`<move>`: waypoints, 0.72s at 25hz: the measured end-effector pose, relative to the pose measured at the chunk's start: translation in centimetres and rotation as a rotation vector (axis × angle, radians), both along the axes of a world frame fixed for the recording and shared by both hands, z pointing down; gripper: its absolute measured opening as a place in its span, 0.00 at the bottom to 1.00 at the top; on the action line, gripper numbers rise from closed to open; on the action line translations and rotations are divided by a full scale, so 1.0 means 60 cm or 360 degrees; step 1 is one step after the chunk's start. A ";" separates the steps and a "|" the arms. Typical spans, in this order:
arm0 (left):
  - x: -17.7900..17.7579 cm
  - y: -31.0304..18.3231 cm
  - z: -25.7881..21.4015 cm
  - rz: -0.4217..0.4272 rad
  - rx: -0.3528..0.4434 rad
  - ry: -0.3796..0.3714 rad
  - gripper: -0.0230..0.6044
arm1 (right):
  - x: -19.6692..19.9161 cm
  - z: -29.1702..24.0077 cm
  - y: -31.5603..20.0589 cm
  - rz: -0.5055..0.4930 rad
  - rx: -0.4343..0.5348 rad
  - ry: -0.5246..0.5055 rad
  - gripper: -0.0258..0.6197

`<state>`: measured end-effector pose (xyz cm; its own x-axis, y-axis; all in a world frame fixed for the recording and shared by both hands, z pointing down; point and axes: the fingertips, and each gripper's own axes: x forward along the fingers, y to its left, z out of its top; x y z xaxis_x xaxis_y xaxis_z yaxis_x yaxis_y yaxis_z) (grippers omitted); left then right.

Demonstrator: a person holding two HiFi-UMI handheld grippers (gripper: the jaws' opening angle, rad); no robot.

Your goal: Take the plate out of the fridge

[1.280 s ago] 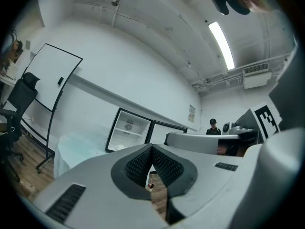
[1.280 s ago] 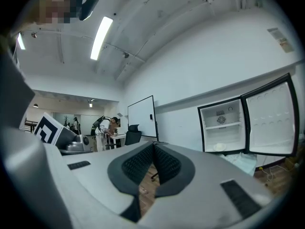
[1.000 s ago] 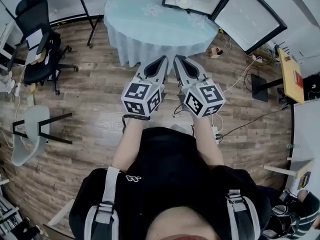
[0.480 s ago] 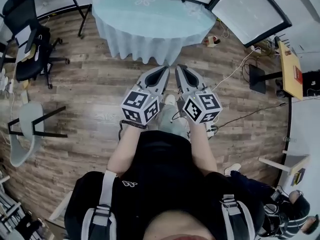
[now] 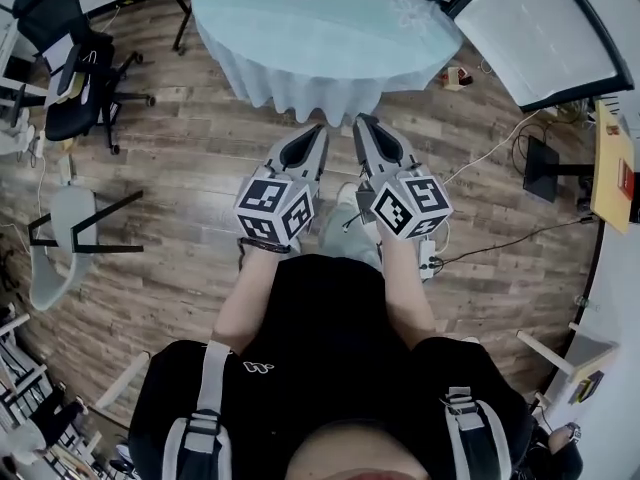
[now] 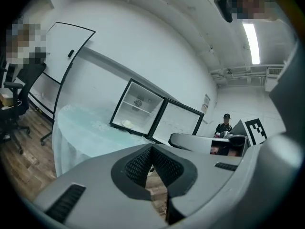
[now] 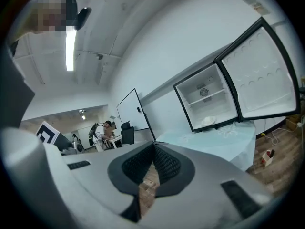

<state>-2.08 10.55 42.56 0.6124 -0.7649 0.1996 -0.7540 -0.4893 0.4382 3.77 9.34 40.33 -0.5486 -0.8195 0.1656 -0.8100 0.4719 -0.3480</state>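
Head view: the left gripper [image 5: 316, 133] and the right gripper [image 5: 362, 124] sit side by side at the frame centre. Both point up toward the round table [image 5: 320, 38], and the open fridge door [image 5: 535, 33] is at upper right.

Left gripper view: its jaws are pressed together on nothing. The small fridge [image 6: 143, 111] stands on the table, and the white plate [image 6: 126, 123] lies flat on its bottom shelf, above and left of the tips, well apart.

Right gripper view: the jaws are also together and empty. The plate is right of centre. I judge both hands about equally far from it.

Person wears black T-shirt [image 5: 330, 338], grey shoulder straps [image 5: 205, 408]; grey left gripper [image 5: 316, 133], right gripper [image 5: 362, 126] carry marker cubes [image 5: 275, 208].
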 end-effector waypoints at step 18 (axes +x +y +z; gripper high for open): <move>0.203 -0.199 -0.012 -0.0072 -0.0079 0.0071 0.06 | 0.203 -0.023 -0.202 -0.0074 -0.0033 -0.0051 0.05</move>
